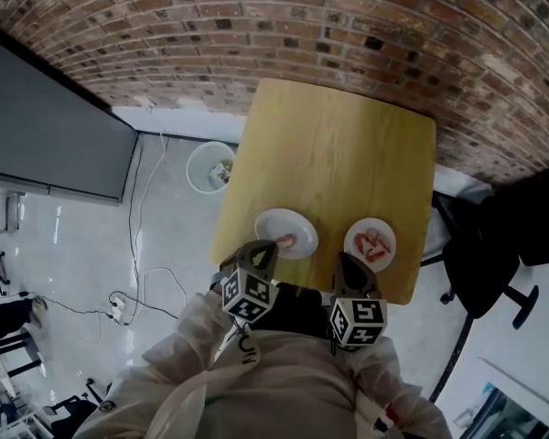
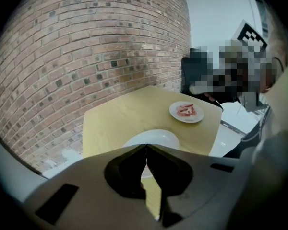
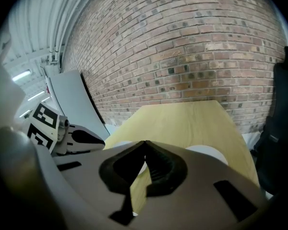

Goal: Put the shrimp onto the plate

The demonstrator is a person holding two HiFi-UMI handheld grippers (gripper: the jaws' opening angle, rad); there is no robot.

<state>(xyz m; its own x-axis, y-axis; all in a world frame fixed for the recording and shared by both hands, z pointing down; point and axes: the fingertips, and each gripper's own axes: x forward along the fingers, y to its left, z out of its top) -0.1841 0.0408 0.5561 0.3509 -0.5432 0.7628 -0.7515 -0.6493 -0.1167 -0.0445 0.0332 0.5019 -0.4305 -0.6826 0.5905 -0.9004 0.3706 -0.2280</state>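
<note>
Shrimp (image 1: 286, 241) is in neither grip: the left gripper (image 2: 146, 150) has its jaws pressed flat together with nothing between them, and the right gripper (image 3: 144, 143) likewise shows its jaws meeting at the tips, empty. Both hang at the near edge of the wooden table (image 1: 334, 144). The left one is just before the left plate (image 1: 273, 222), where that one pink shrimp lies, and the right one is just before the right plate (image 1: 387, 234), which holds a small heap of red-and-pink pieces (image 1: 372, 244).
</note>
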